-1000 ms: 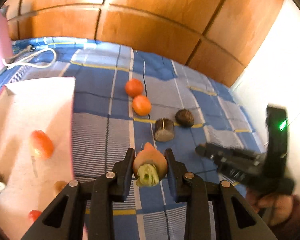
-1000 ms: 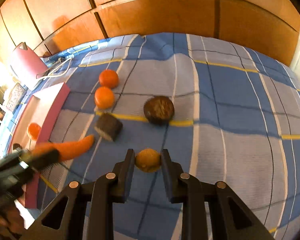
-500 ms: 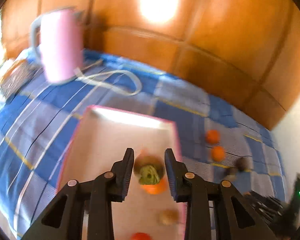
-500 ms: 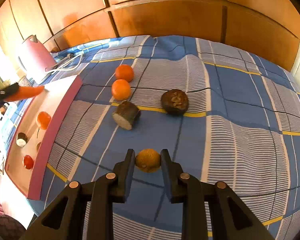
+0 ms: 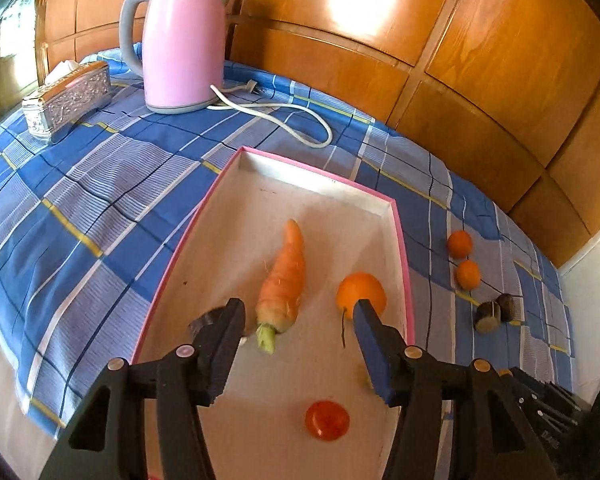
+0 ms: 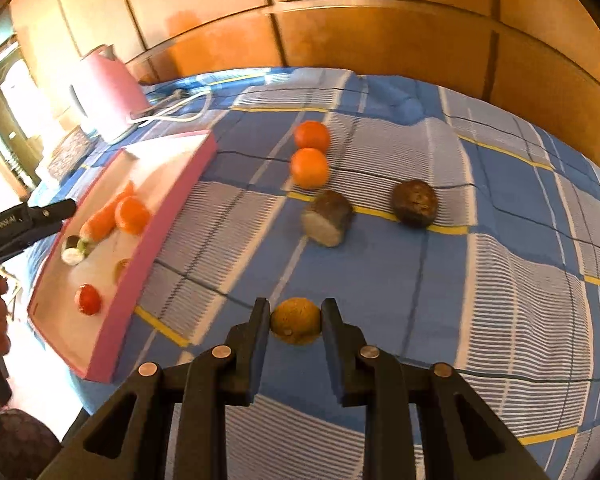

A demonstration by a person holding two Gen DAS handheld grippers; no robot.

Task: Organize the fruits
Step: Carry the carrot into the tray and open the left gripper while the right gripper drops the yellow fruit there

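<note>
Two tongs: left gripper (image 5: pixel 298 330) was opening, carrot (image 5: pixel 283 280) lying free in tray (image 5: pixel 402 256) btwn its tips; right gripper (image 6: pixel 295 322) pinched small fruit (image 6: pixel 295 321).

Left gripper (image 5: pixel 300 320) jaws opening, carrot (image 5: pixel 283 284) lying free in pink-rimmed tray (image 5: pixel 396 216)

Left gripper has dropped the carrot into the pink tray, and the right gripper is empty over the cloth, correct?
Not quite. The right gripper isn't empty: the right wrist view shows it shut on a small yellow-brown fruit. The carrot does lie in the pink tray, with the left gripper's jaws opening.
</note>
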